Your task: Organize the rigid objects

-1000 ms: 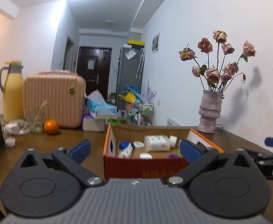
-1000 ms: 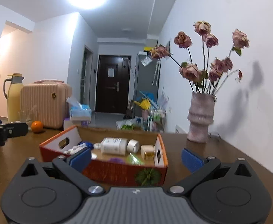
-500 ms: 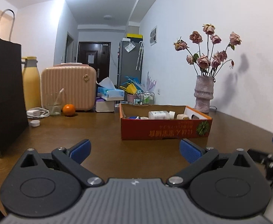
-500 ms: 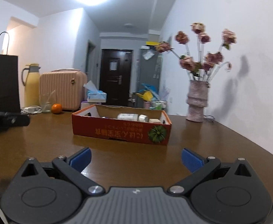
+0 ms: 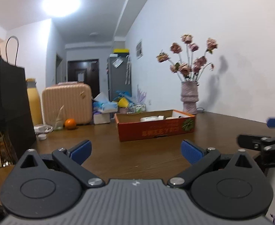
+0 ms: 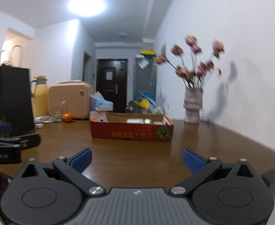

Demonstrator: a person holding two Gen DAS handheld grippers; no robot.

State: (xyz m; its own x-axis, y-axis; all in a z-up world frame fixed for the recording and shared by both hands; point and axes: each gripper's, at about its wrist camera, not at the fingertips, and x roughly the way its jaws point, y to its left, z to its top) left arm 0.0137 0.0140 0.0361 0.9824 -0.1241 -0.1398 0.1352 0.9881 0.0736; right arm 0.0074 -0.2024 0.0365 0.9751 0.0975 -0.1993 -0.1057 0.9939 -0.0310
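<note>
A red cardboard box [image 5: 156, 129] with an orange rim stands in the middle of the brown table [image 5: 137, 155]. White bottles and small items [image 6: 135, 120] lie inside it; most of its contents are hidden by the front wall [image 6: 131, 133]. My left gripper [image 5: 136, 151] is open and empty, well back from the box over the table's near part. My right gripper [image 6: 136, 158] is open and empty too, near the table's front edge. Each gripper shows at the edge of the other's view, the right one [image 5: 265, 142] and the left one [image 6: 11, 142].
A black paper bag [image 5: 7, 108] stands at the left. Behind it are a yellow thermos [image 6: 40, 95], a pink case [image 5: 67, 103], an orange [image 5: 70, 123], a glass [image 6: 57, 112], a tissue box [image 5: 104, 106] and a white cable [image 6: 43, 119]. A vase of dried roses [image 5: 189, 97] stands by the wall at the right.
Both grippers have drawn back from right above the box to the near part of the table. The box now looks small and far. Both stayed open and empty.
</note>
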